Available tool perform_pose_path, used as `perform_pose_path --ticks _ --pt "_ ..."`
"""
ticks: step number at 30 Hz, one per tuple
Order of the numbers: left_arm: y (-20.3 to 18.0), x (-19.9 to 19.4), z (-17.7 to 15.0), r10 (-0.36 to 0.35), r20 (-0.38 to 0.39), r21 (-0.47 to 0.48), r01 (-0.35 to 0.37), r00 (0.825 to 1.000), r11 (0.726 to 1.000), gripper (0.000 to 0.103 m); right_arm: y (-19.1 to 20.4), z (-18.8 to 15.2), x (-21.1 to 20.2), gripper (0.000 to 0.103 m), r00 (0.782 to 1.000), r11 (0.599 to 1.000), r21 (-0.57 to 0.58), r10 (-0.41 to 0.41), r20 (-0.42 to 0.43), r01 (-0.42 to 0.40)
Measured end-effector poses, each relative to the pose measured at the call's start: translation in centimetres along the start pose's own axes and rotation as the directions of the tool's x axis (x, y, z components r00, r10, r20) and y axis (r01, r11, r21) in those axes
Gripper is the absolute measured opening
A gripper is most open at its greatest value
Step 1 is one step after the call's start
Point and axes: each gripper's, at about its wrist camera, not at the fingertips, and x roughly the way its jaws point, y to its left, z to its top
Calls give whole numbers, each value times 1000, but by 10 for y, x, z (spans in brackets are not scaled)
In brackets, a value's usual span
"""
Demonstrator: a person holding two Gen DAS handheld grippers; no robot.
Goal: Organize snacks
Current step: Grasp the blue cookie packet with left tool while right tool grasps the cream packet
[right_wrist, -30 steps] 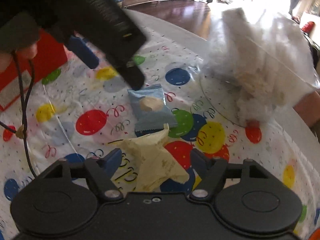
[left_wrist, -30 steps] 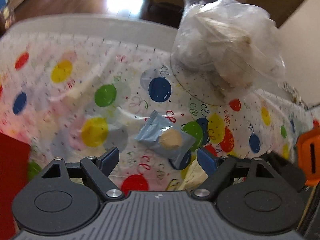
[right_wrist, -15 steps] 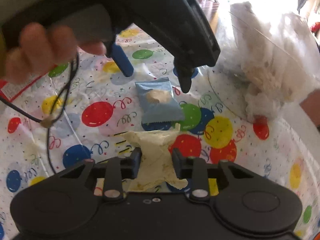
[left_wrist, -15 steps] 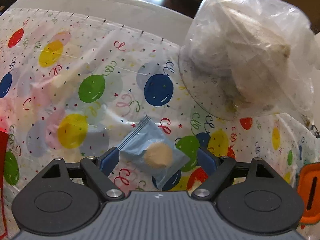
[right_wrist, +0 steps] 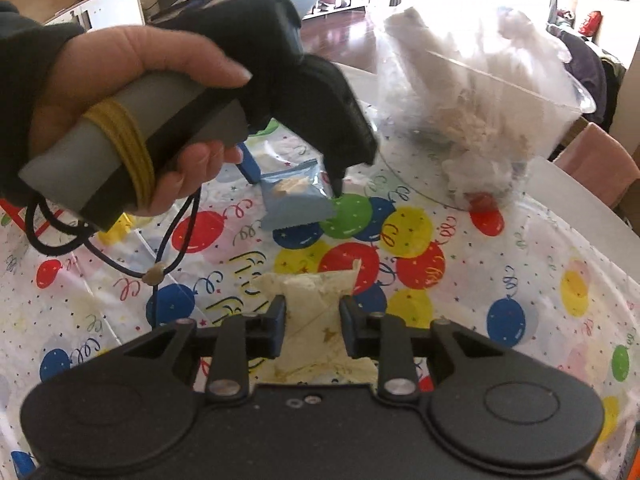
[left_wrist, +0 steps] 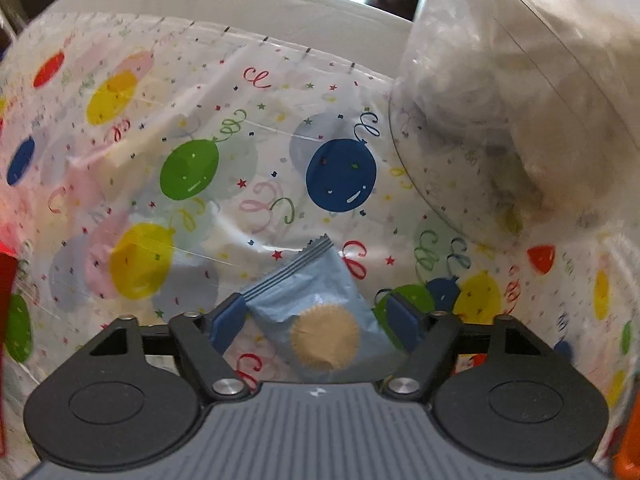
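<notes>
A light blue snack packet [left_wrist: 316,312] with a round biscuit picture lies on the balloon-print tablecloth [left_wrist: 192,168]. My left gripper [left_wrist: 316,320] is open, its fingers on either side of the packet, low over the table. The right wrist view shows the same packet [right_wrist: 294,202] between the left gripper's fingers [right_wrist: 250,166]. My right gripper [right_wrist: 312,320] is shut on a cream-yellow wrapper [right_wrist: 316,304] near the table's front. A clear plastic tub [right_wrist: 480,120] stuffed with white wrappers stands at the back right; it also shows in the left wrist view [left_wrist: 520,100].
A red box [left_wrist: 6,320] sits at the far left edge. The white table rim [left_wrist: 240,4] curves behind the cloth. A pink chair back [right_wrist: 596,164] stands beyond the table on the right. The left hand and its cord [right_wrist: 120,120] hang over the cloth's left part.
My left gripper moved forward and down until its open fingers straddle the blue packet. My right gripper closed on the cream wrapper and stays shut on it.
</notes>
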Motion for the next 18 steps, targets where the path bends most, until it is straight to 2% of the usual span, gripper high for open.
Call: perform_pose_path --ticks 5,10,18 --pt "-7 -2 -11 37 34 130 -41 999 991 63 -5 -2 -4 26 1000 999 27 -24 8 24" --pt "2 -8 -18 11 49 179 -19 999 984 44 -7 -4 -5 26 999 997 67 -48 7 47" --pt "28 -21 -37 -39 47 212 29 998 977 44 -3 -8 -13 26 995 974 203 -102 18 96"
